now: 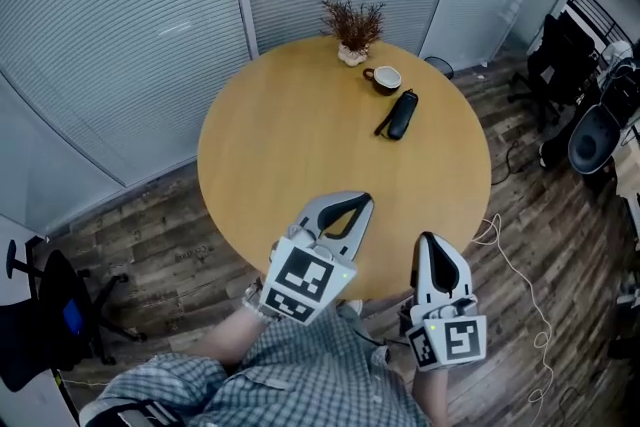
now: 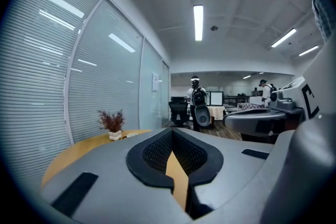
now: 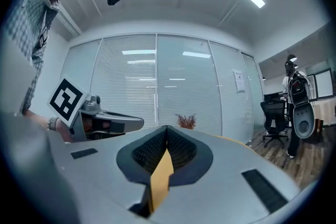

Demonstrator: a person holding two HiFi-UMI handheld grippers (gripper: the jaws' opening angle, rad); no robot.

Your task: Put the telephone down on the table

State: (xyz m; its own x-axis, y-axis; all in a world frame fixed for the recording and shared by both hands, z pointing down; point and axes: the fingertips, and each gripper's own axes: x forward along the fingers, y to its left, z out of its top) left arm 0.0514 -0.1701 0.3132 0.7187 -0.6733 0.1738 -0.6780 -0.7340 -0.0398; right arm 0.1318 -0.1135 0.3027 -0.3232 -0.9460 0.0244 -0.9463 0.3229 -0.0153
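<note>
1. Telephone (image 1: 401,115) lies flat on the table (image 1: 290,135), just beside the cup (image 1: 385,78); placement looks complete.
2. Left gripper (image 1: 360,203) and right gripper (image 1: 430,245): jaws closed, empty, held at the near edge, well apart from it, evidently idle.

A small pot of dried reddish twigs (image 1: 352,27) stands close to the glass wall with lowered blinds (image 1: 120,25), and a dark cup (image 1: 384,78) with a pale inside sits just beside it. The floor (image 1: 150,255) is of dark wooden planks. A white cable (image 1: 515,265) trails across it on the right. A black office chair (image 1: 50,315) stands at the left, and more dark chairs (image 1: 590,130) at the right. A person with a backpack (image 2: 197,97) stands far off under strip lights (image 2: 198,22).
</note>
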